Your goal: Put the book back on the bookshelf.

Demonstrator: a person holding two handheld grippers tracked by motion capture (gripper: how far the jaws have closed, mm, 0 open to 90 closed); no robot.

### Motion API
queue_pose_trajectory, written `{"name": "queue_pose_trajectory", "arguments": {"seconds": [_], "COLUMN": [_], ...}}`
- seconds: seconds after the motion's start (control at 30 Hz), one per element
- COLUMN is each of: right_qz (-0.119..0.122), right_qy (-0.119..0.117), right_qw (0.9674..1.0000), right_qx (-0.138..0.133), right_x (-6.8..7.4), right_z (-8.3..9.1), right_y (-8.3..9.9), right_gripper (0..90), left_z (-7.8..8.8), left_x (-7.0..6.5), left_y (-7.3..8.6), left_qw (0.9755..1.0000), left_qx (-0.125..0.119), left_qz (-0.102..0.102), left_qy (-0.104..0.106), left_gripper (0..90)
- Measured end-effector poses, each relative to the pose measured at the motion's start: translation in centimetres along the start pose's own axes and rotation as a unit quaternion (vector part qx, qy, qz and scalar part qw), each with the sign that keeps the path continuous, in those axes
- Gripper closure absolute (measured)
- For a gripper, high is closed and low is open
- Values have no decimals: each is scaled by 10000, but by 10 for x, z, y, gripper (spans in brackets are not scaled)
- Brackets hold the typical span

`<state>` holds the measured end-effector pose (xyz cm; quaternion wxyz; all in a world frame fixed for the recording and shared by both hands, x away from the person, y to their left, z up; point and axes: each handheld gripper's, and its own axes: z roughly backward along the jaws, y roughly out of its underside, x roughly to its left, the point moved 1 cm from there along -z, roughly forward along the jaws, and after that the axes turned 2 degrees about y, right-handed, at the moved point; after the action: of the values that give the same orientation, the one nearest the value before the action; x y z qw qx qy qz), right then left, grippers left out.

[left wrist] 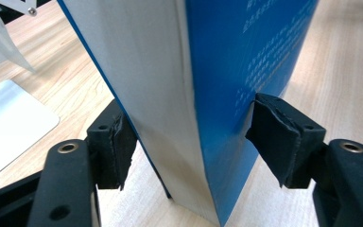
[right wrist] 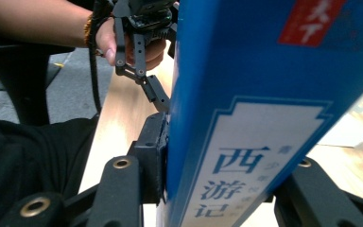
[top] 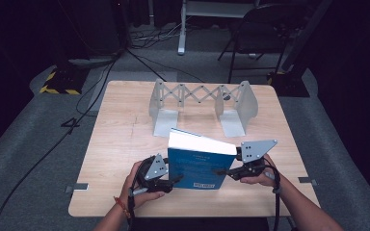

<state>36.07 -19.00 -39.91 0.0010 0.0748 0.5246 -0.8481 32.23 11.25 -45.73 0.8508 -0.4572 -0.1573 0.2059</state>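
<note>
Now the blue book stands upright, the right gripper clamped on its spine, the left gripper standing apart (handover mid-way); next, carry it toward the rack at twelve o'clock.

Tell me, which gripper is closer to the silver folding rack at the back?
Right. The right gripper sits just before the rack's right end; the left gripper is lower on the table, farther from it.

A pale metal expanding book rack stands toward the far edge of the wooden table. Beyond it, black cables trail across the grey floor, near a folding chair and a yellow-and-black striped base.
</note>
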Motion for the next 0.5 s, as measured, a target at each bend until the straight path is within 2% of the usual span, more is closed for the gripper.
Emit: {"name": "queue_pose_trajectory", "arguments": {"seconds": [0.23,0.5], "right_qz": [-171,-317], "right_qy": [362,753], "right_qw": [9992,9966], "right_qx": [62,108], "right_x": [6,5], "right_z": [5,28], "right_y": [1,11], "right_gripper": [596,595], "left_z": [-13,-41], "left_x": [2,2], "left_y": [-8,-28], "left_qw": [10000,9998], "left_qx": [10,26], "left_qz": [5,-180], "left_qy": [-57,-82], "left_gripper": [288,276]}}
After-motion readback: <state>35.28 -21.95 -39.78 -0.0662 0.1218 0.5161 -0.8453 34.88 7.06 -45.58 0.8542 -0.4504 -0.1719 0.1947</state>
